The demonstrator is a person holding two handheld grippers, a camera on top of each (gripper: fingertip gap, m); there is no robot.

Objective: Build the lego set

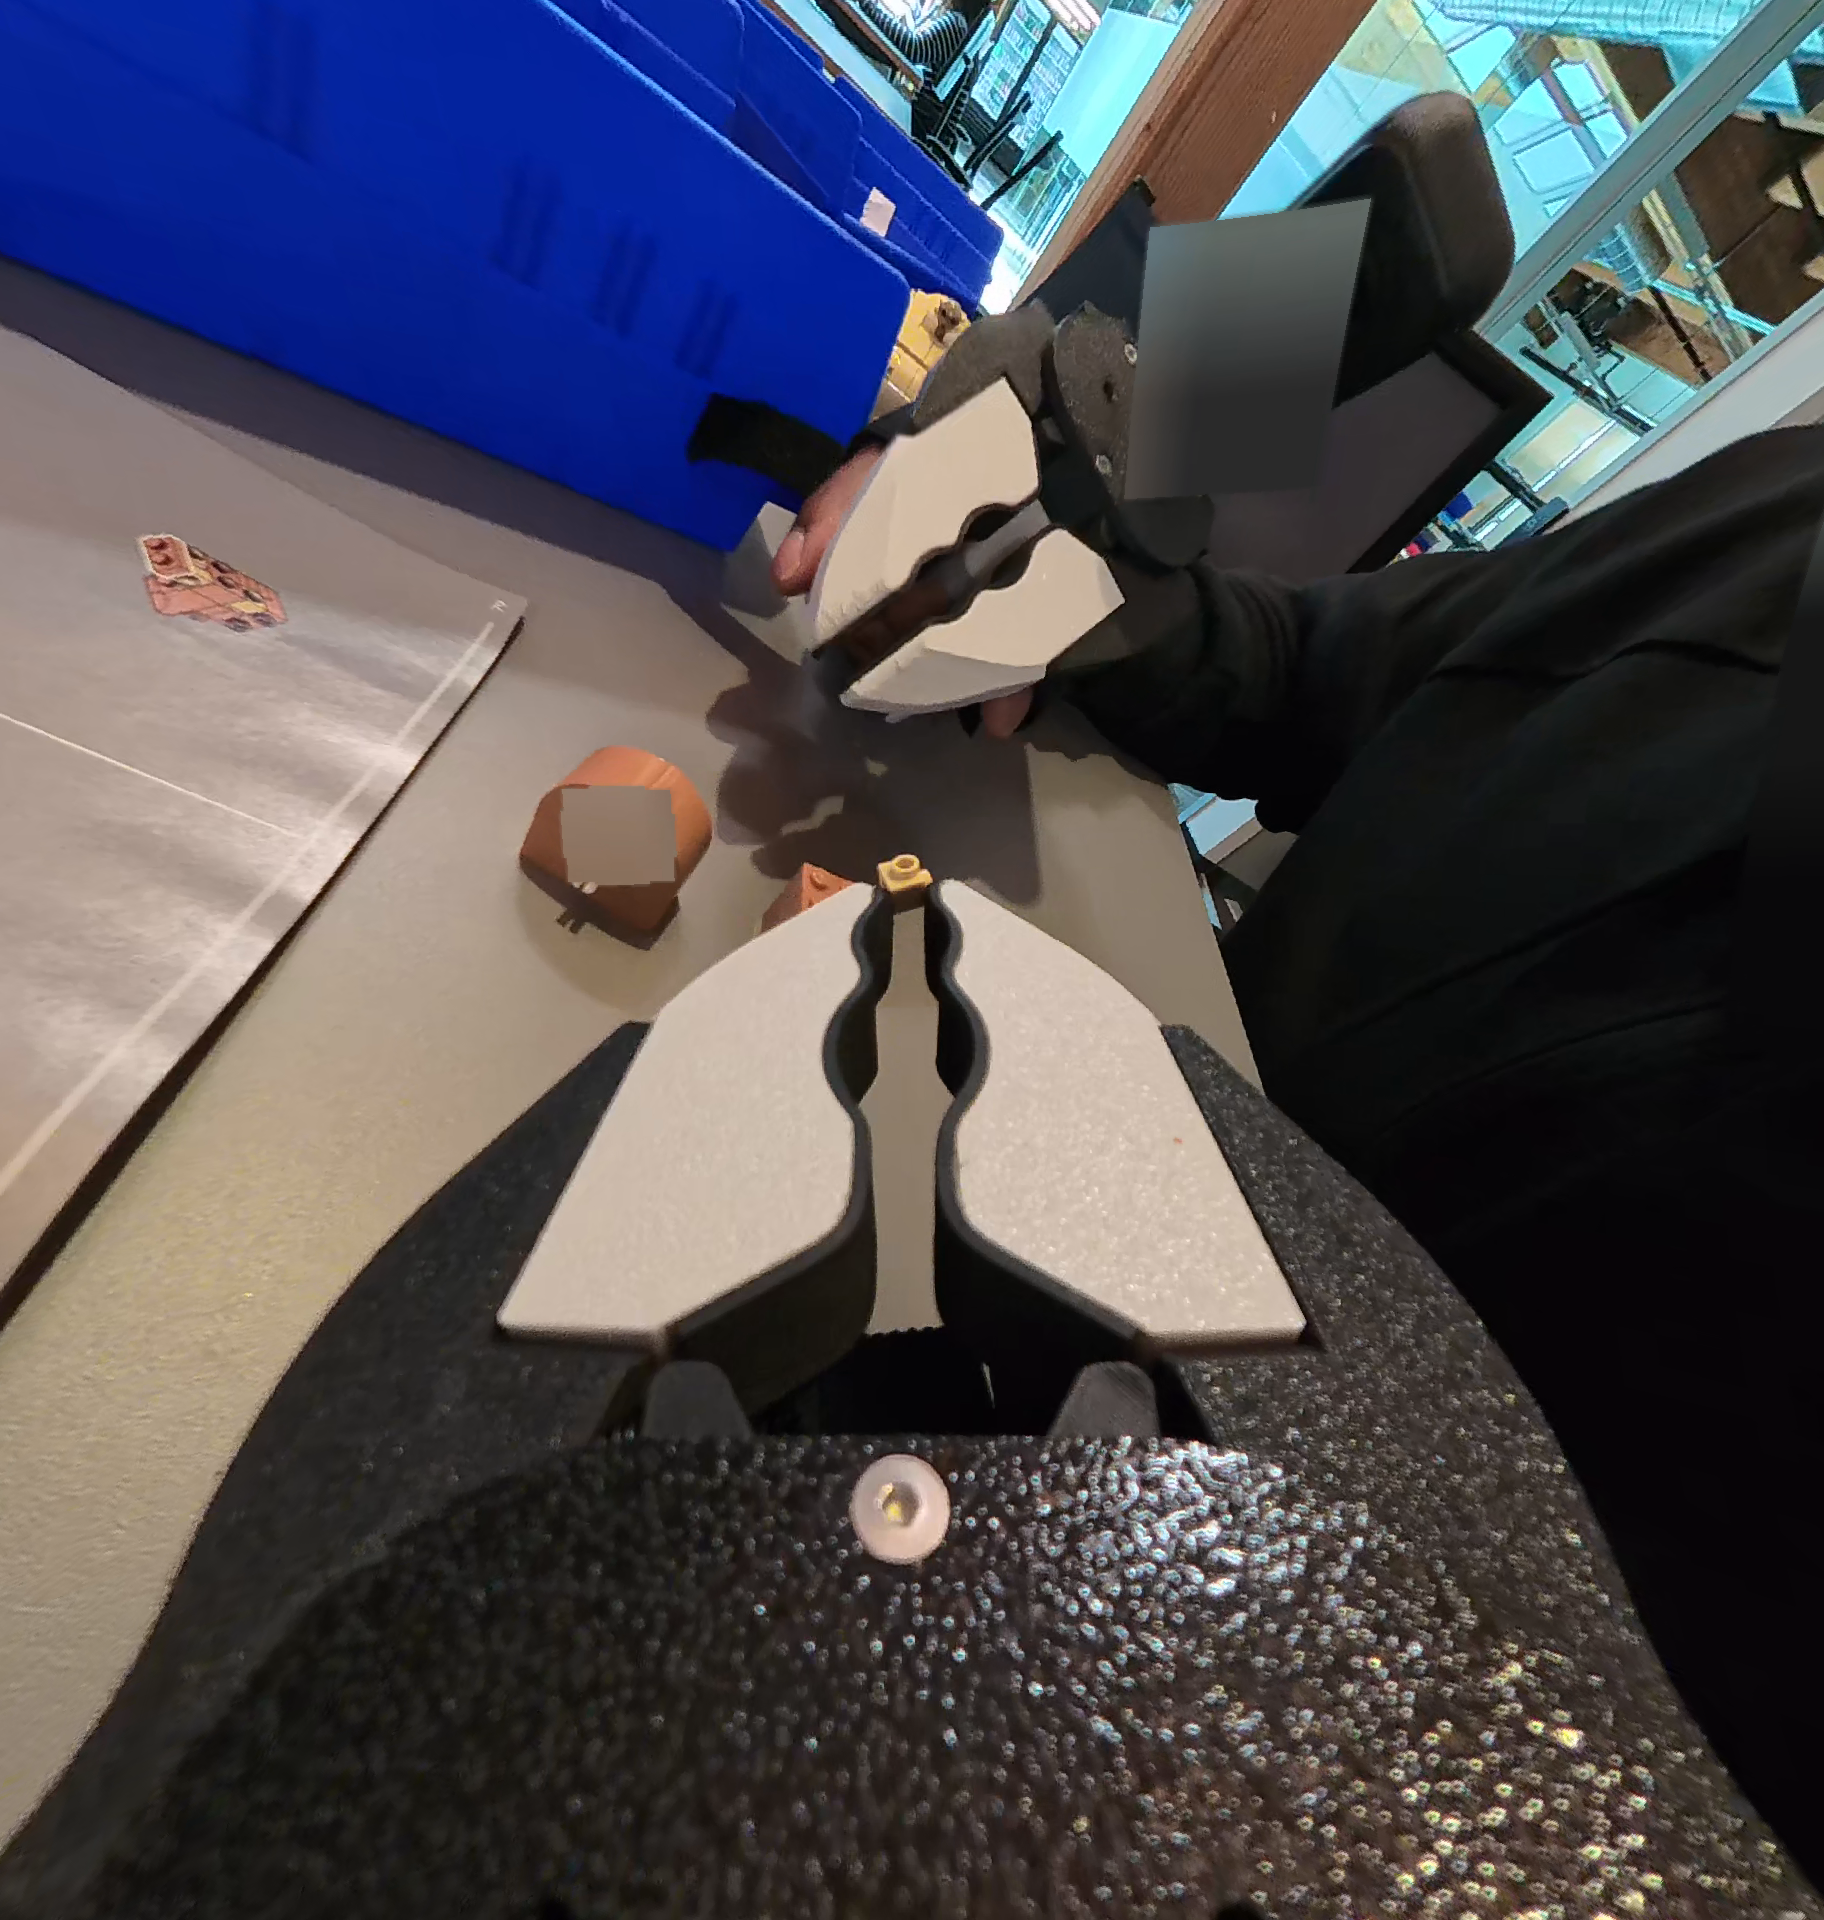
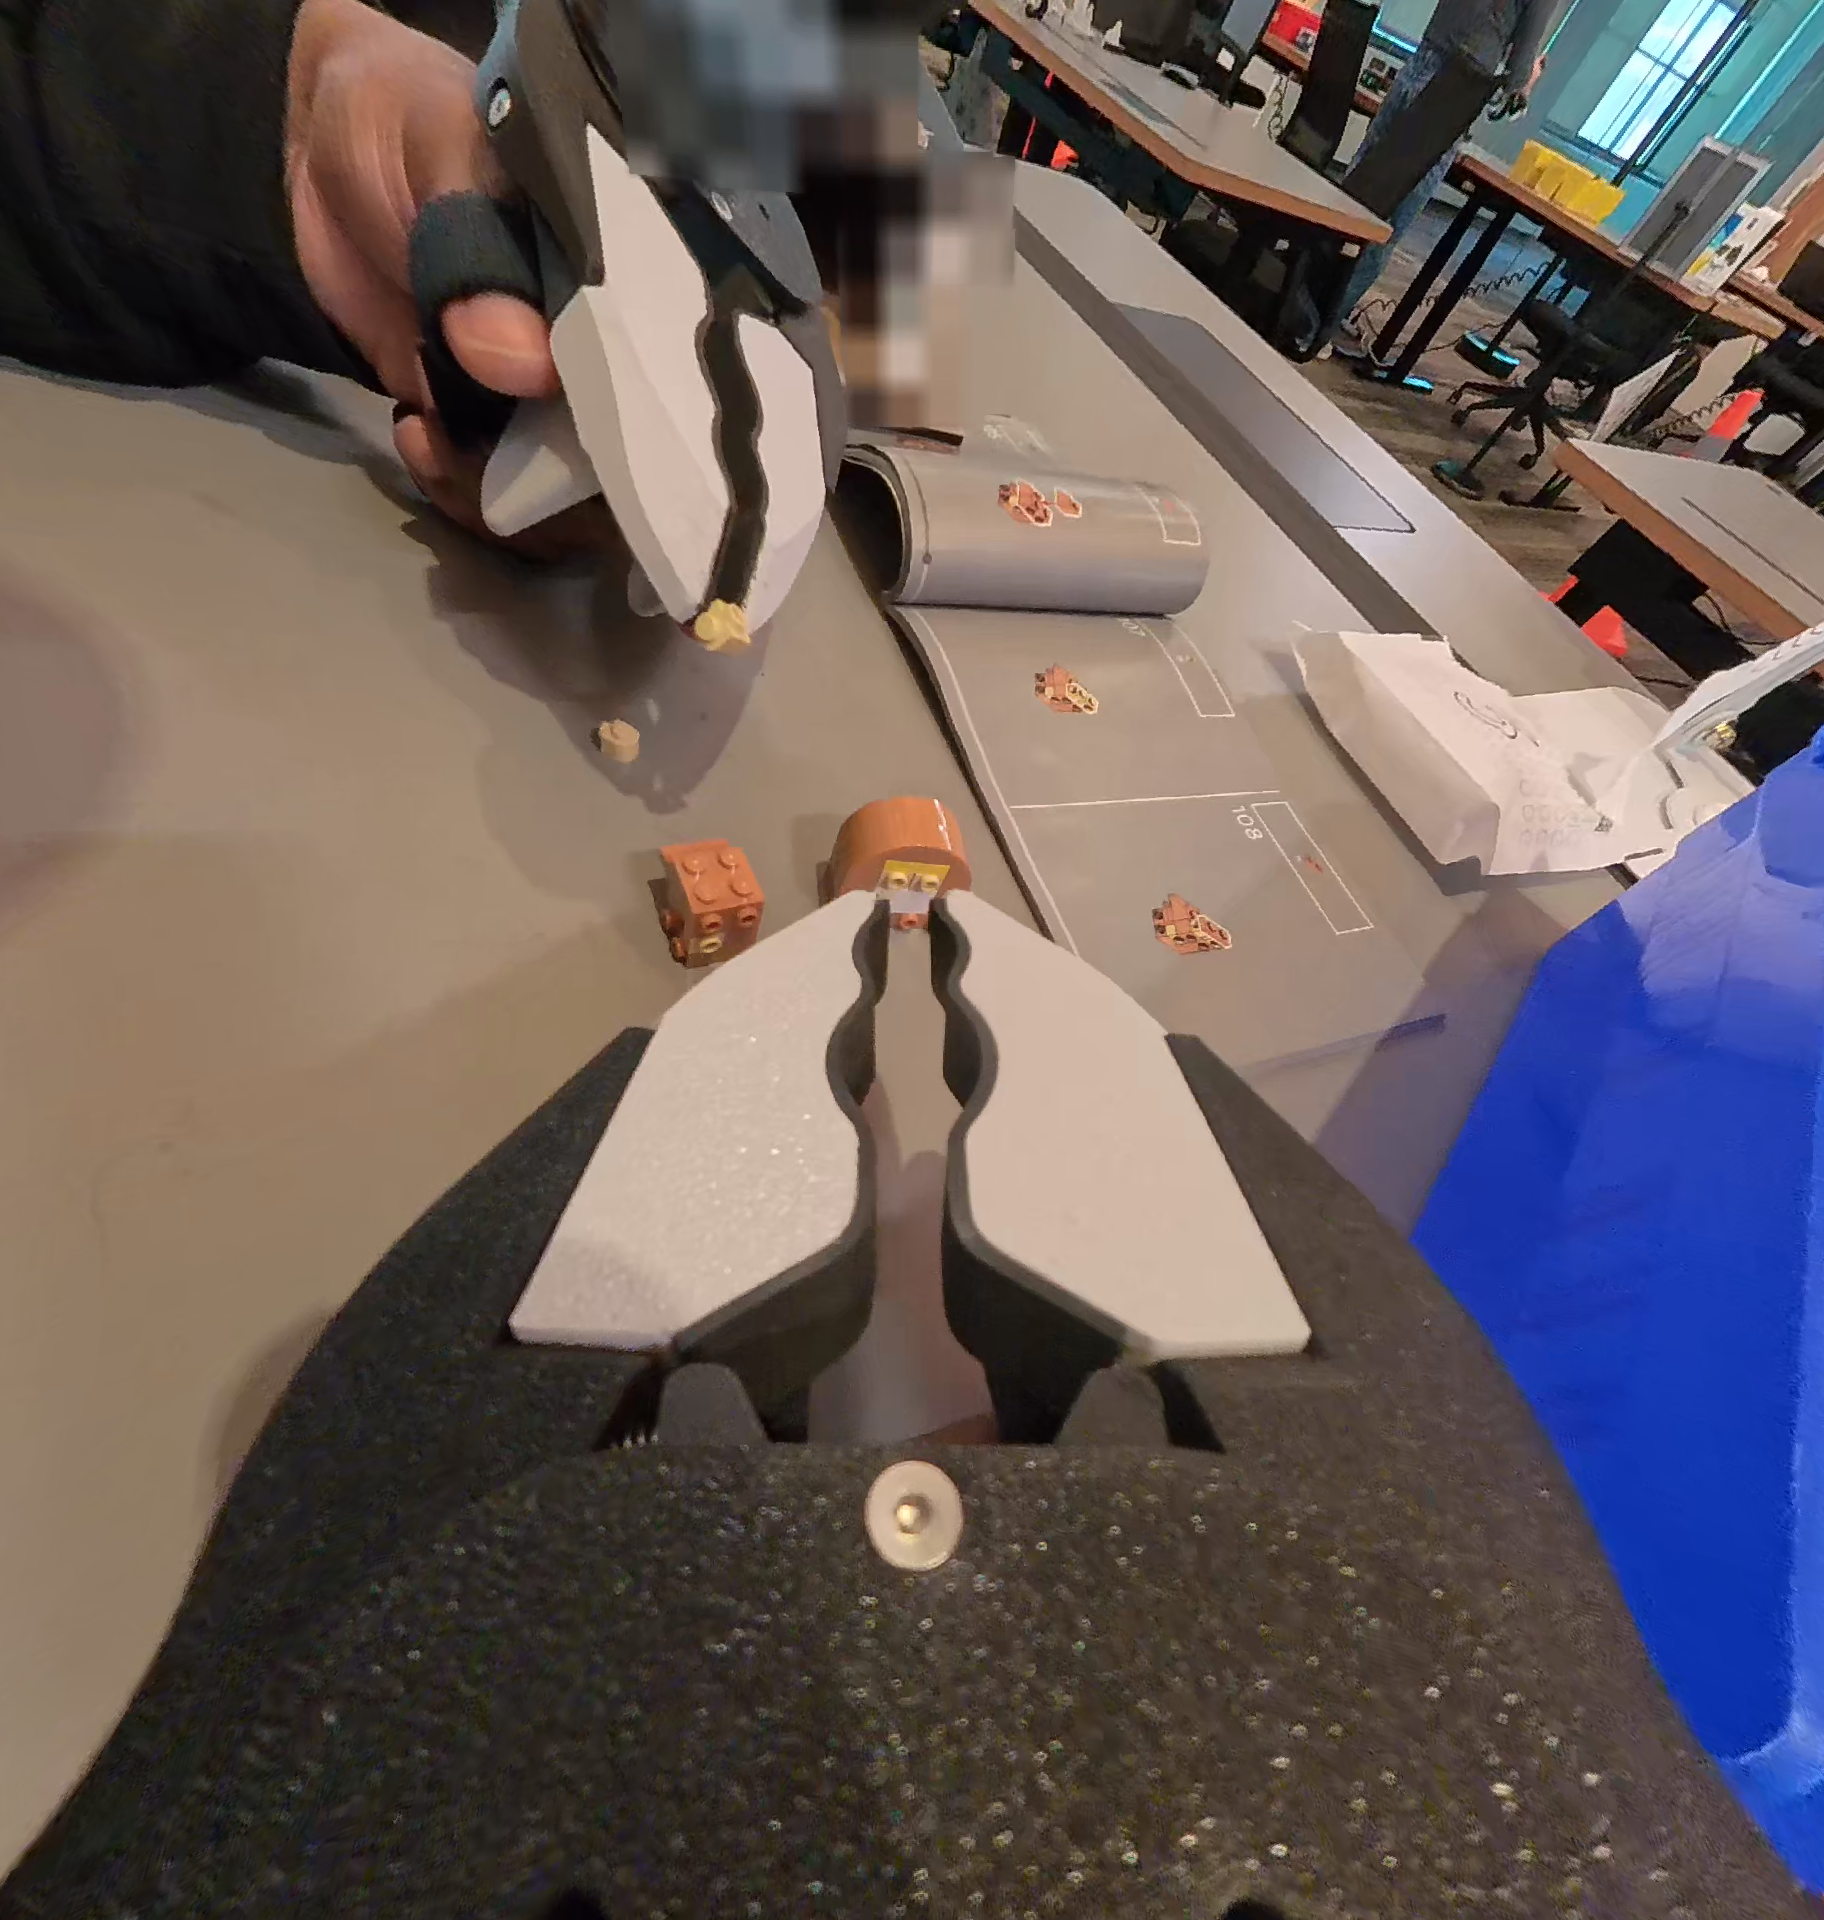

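- Left gripper (image 1: pixel 903 902): fingers nearly together, pinching a tan one-stud brick (image 1: pixel 905 878) at the tips, held above the tabletop (image 1: pixel 368 1039).
- Right gripper (image 2: pixel 910 914): fingers narrowly apart, tips closed on a small white-and-brown piece (image 2: pixel 910 916) joined to the rounded brown brick assembly (image 2: pixel 897 842) just ahead; from the left wrist view a brown piece shows between its fingers.
- Brown brick pieces on the tabletop, two: the rounded assembly, and a studded brown cube (image 2: pixel 708 899) just beside it.
- Loose tan stud (image 2: pixel 619 740), one, lying apart from the cube, below the left gripper.
- Instruction booklet (image 2: pixel 1147 831), one, open, its far pages curled.
- White paper bag (image 2: pixel 1459 748), one, crumpled, beyond the booklet.
- Blue bins (image 1: pixel 420 260), several, along the tabletop's edge.
- Surface: grey matte tabletop. Room: workshop with further desks (image 2: pixel 1251 156), office chairs (image 2: pixel 1552 364), windows.
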